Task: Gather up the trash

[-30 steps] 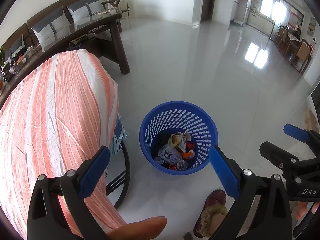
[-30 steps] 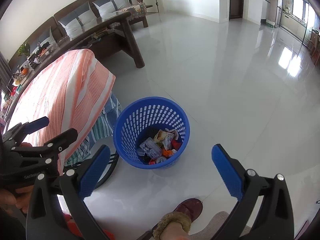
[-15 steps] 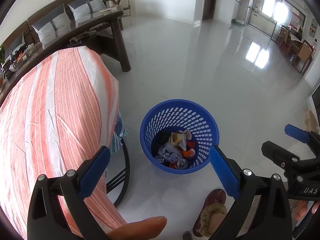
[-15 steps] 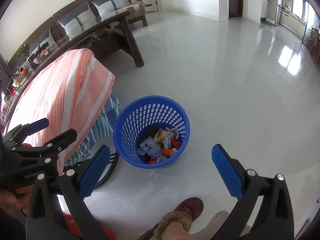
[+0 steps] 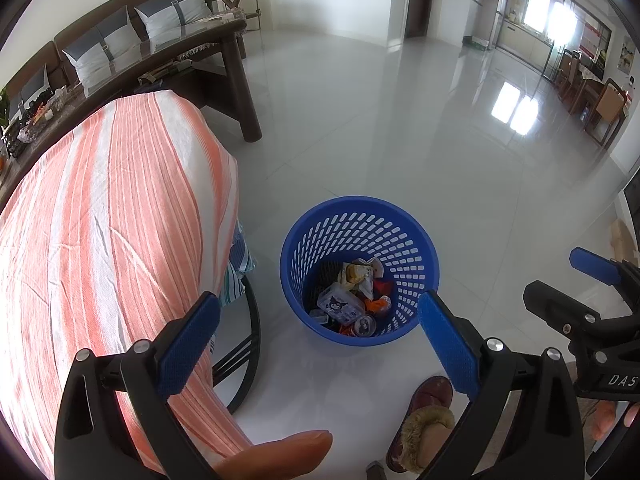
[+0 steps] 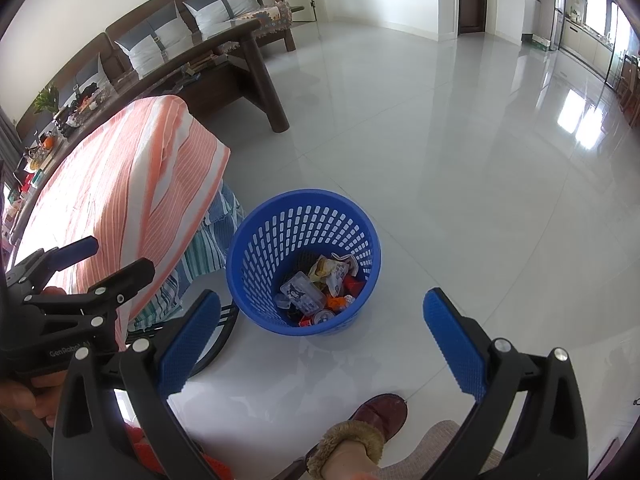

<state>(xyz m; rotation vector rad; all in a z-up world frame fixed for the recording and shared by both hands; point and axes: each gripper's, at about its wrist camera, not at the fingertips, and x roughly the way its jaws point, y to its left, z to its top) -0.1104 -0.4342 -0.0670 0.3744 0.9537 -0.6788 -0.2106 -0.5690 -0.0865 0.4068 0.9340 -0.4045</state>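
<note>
Glossy pale floor tiles (image 5: 400, 140) are filling both views, and we are standing over them with a slipper (image 6: 380, 412) showing at the bottom edge. We are holding the left gripper (image 5: 320, 340) with its blue pads spread wide and nothing between them; we are holding the right gripper (image 6: 324, 336) likewise, jaws well apart and empty. Just beyond both sets of fingers, the blue basket (image 5: 320, 216) is sitting on the floor, and the trash (image 5: 352, 300) is lying in its bottom: a clear plastic box (image 6: 302, 298), crumpled wrappers (image 6: 330, 270), a can (image 6: 323, 316) and some orange scraps. Beside the basket, on our left, a striped orange cloth (image 5: 120, 220) is draping over a table, with a dark curved frame showing beneath it; its visible top is looking bare of litter. Farther off, a dark wooden coffee table (image 6: 240, 52) is carrying small clutter we cannot make out, and a sofa (image 6: 168, 24) is standing behind it against the wall.

We are judging that we are between pieces: nothing is in either grip and the collected rubbish is resting in the basket. We are thinking the next move is calling for a look around for whatever litter is left, perhaps toward the far table, then approaching it with open jaws and closing on one piece
</note>
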